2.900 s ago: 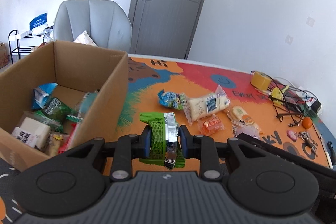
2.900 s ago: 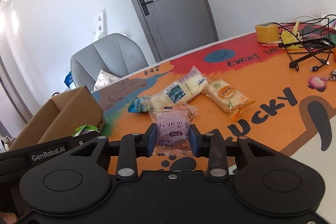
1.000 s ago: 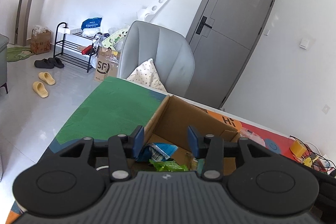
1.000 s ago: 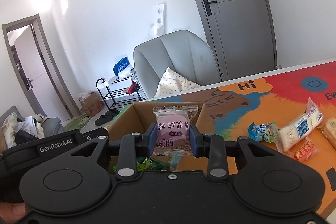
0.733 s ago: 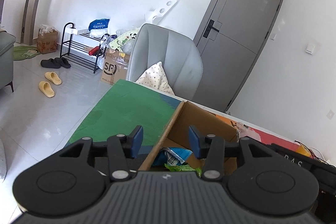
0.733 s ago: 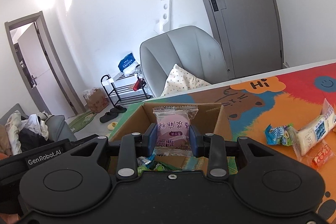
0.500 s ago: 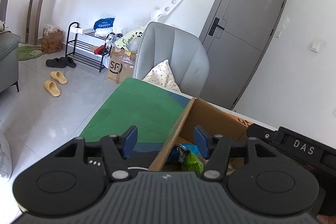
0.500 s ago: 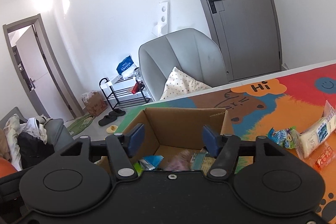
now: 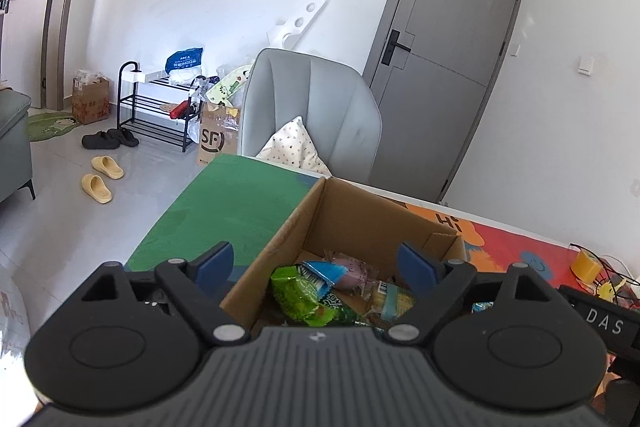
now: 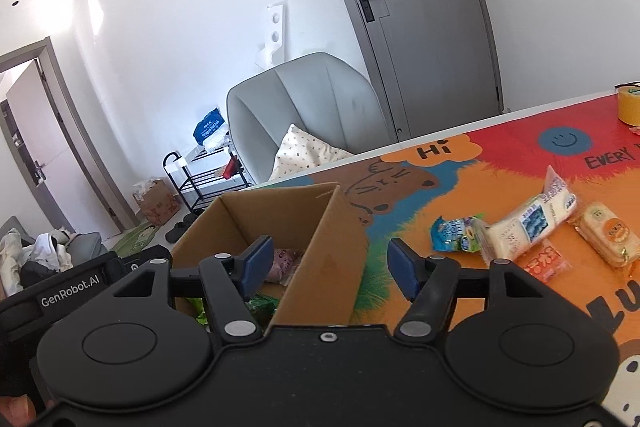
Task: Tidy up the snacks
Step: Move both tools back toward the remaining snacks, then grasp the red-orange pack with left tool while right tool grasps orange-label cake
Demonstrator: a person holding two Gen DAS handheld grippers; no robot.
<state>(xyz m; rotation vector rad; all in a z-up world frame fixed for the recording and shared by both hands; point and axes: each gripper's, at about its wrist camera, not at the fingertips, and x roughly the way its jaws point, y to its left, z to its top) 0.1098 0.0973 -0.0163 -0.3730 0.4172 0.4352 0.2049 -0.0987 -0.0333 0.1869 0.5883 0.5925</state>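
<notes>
Both empty, spread wide: left gripper [image 9: 316, 263] over cardboard box [image 9: 372, 215], pink snack pkt [image 9: 352, 269] inside btwn fingers; right gripper [image 10: 328, 261] next needs snacks [image 10: 524, 223] beyond its right finger

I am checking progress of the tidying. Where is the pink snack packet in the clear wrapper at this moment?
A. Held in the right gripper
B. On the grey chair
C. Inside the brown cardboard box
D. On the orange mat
C: the pink snack packet lies inside the brown cardboard box among other snacks, and the right gripper is open and empty.
</notes>
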